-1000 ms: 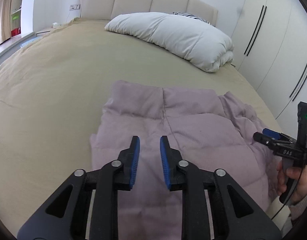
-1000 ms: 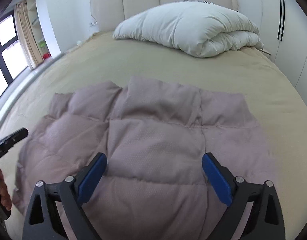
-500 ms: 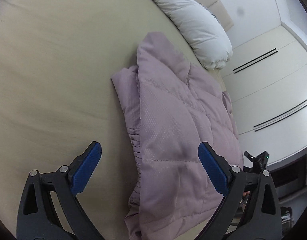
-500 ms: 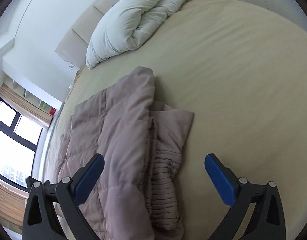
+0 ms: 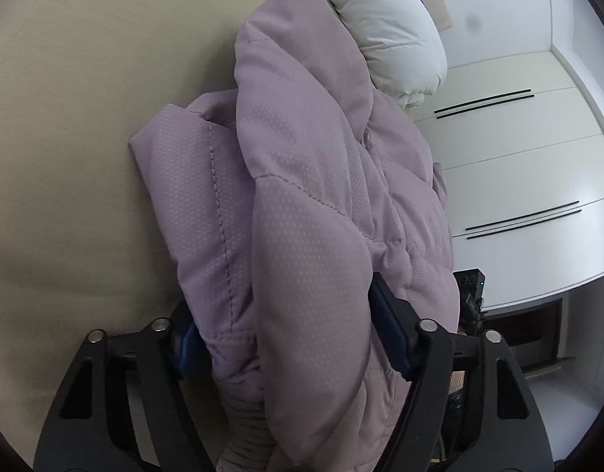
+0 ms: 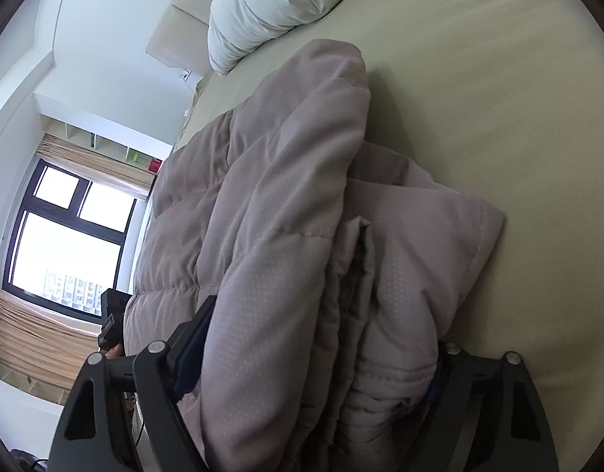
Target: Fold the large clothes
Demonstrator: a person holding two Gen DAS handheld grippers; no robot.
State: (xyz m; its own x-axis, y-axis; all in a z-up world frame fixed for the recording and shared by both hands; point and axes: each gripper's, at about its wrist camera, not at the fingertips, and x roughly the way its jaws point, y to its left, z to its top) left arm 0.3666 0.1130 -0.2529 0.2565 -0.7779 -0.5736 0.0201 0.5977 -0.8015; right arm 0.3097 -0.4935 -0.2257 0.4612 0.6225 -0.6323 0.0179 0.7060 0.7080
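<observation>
The puffy mauve quilted down jacket (image 5: 302, 204) lies on the beige bed (image 5: 65, 118), folded into a long thick bundle whose long axis runs straight ahead of me, away toward the white duvet heaped at the headboard (image 5: 388, 23). Its near end sits right between the fingers of both tools. My left gripper (image 5: 290, 338) straddles the near left part of the bundle, jaws spread wide with the blue pads pressed against the padding on either side. My right gripper (image 6: 313, 358) does the same at the near right part, where the ribbed hem layers stack up; its right pad is mostly buried in fabric. Both hold the near edge equally close, so I judge the next fold carries this end forward along the axis.
</observation>
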